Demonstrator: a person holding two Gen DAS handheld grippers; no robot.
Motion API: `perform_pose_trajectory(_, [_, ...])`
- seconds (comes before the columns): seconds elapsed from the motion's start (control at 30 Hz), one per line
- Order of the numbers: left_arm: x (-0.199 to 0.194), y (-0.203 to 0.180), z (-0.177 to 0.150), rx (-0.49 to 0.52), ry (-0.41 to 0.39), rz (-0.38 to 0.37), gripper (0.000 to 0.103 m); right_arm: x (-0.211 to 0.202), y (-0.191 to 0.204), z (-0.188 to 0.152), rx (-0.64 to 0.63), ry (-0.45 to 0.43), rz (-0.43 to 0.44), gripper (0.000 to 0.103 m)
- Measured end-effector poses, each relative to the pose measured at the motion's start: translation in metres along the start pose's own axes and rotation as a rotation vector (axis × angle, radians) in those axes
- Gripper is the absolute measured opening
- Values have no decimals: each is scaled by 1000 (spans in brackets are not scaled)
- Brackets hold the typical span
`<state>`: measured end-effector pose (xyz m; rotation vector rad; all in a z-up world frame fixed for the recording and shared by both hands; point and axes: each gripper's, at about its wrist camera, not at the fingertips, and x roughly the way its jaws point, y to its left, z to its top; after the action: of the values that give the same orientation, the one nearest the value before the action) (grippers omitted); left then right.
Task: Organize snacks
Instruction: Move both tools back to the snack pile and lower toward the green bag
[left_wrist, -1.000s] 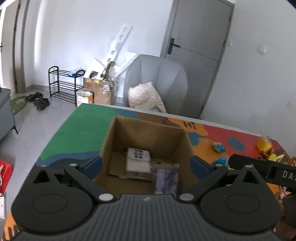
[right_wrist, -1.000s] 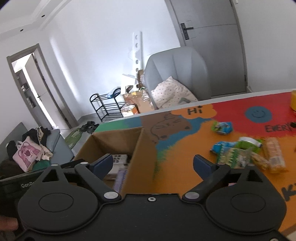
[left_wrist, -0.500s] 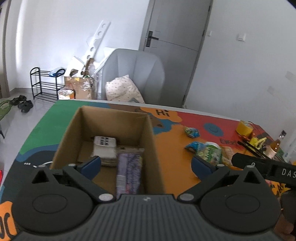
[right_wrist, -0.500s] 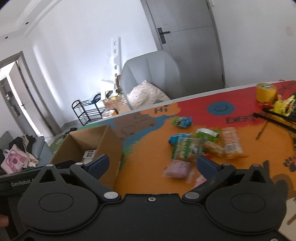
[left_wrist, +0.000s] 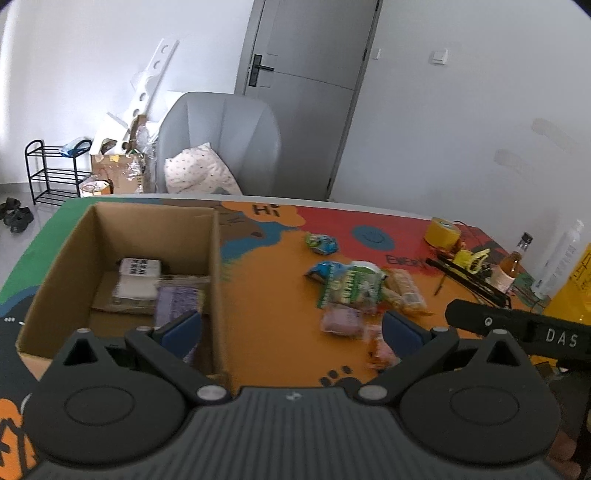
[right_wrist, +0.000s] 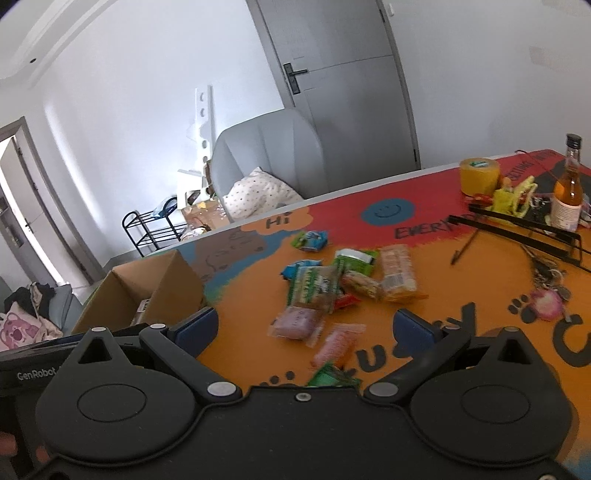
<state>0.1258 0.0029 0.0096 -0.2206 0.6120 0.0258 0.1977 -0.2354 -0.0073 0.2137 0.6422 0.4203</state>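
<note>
Box (left_wrist: 216, 266) contents in left view only

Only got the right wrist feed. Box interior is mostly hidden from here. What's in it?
Observer: Two packets lie in the cardboard box: a white packet with black print and a purple packet beside it, nearer the right wall.
Operator: Left gripper holding anything?
Observer: No. The left gripper is open, with nothing between its fingers.
Operator: Room left in the box?
Observer: Yes, bare cardboard floor shows to the front and left of the packets.
</note>
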Motion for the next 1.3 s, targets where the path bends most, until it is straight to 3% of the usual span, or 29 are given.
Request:
perform_pose_trajectory(0.43, [14, -27, -12, -9, 8, -44, 103, -12, -47, -7, 42, 24, -42, 103])
perform_pose_trajectory(0.77, [34, -35, -29, -11, 59, -87, 100, -3, -67, -23, 71, 73, -21, 102])
perform_pose_trajectory(1.0, [55, -48, -40, -3, 108, -154, 89, 4, -79, -30, 103, 92, -24, 92])
perform_pose_trajectory(1.3, [87, -62, -51, -32, 174, -214, 66, 12, -91, -38, 132, 132, -16, 68])
